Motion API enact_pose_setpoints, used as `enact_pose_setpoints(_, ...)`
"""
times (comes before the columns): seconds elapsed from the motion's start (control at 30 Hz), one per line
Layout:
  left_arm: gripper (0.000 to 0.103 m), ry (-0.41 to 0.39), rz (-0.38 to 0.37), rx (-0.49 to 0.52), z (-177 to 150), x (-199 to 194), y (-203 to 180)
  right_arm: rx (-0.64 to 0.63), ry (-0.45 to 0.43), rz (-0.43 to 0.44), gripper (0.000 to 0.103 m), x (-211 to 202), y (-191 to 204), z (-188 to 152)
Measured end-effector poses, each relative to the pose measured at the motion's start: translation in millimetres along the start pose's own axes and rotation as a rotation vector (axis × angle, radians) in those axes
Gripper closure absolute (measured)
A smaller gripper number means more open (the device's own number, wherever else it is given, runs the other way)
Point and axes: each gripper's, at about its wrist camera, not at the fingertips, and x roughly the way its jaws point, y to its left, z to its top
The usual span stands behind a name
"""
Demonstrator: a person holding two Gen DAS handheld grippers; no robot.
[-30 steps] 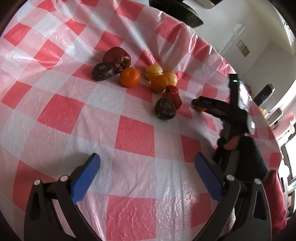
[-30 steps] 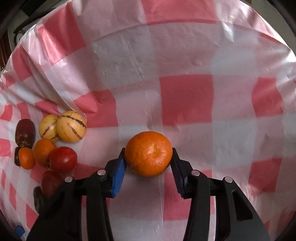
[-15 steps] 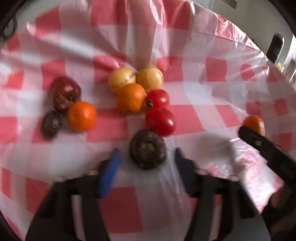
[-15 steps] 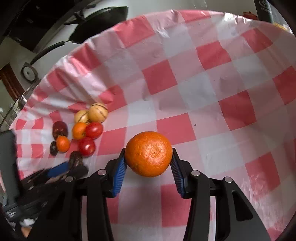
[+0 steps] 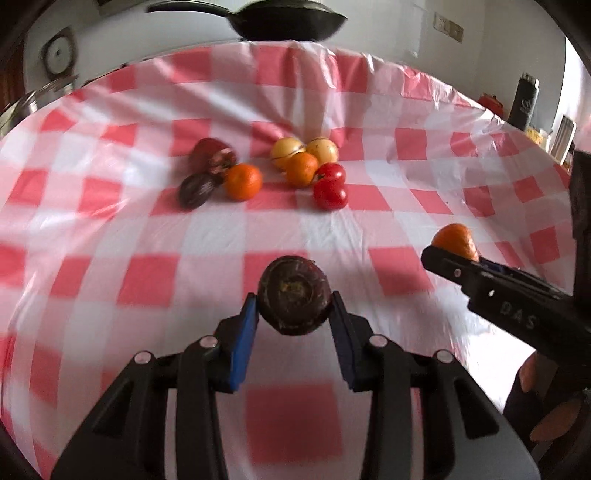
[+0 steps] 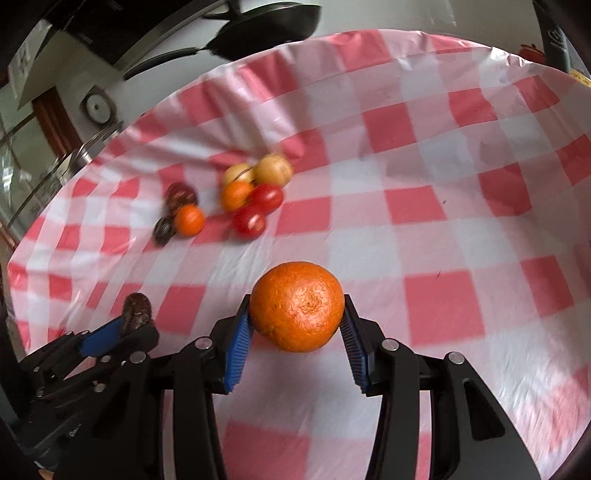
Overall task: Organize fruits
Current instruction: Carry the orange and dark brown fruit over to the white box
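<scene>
A red-and-white checked tablecloth [image 5: 207, 236] fills nearly the whole frame in both wrist views, with a black frying pan [image 5: 284, 20] hanging over its far edge at the top of the left wrist view. The left gripper [image 5: 294, 314] rises from the bottom centre of its own view, its blue pads closed against the sides of a dark purple fruit [image 5: 294, 301] held clear of the cloth. The right gripper [image 6: 297, 321] stands at the bottom centre of its view, clamped on an orange [image 6: 297, 305]; it also shows at the right edge of the left wrist view. The loose fruit sits in the upper middle of the left view: two dark fruits [image 5: 212, 157] and an orange one at the left, two yellow fruits [image 5: 286, 149], an orange one and two tomatoes [image 5: 330, 192] touching in a cluster to their right.
</scene>
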Motion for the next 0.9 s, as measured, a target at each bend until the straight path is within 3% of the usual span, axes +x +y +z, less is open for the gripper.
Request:
enact_pose_setpoints(0.5,0.064,-0.028,0.086,-0.156,-118.2,-104.2,67.9,-0.218,0.03,0.086,0.057,-50.7,83.9,-83.4)
enact_pose_setpoints(0.9,0.064,-0.032,0.137,-0.21,-166.1,-147.1,95.8,-0.395,0.035,0.174,0.057,-84.0,148.9,-134.6)
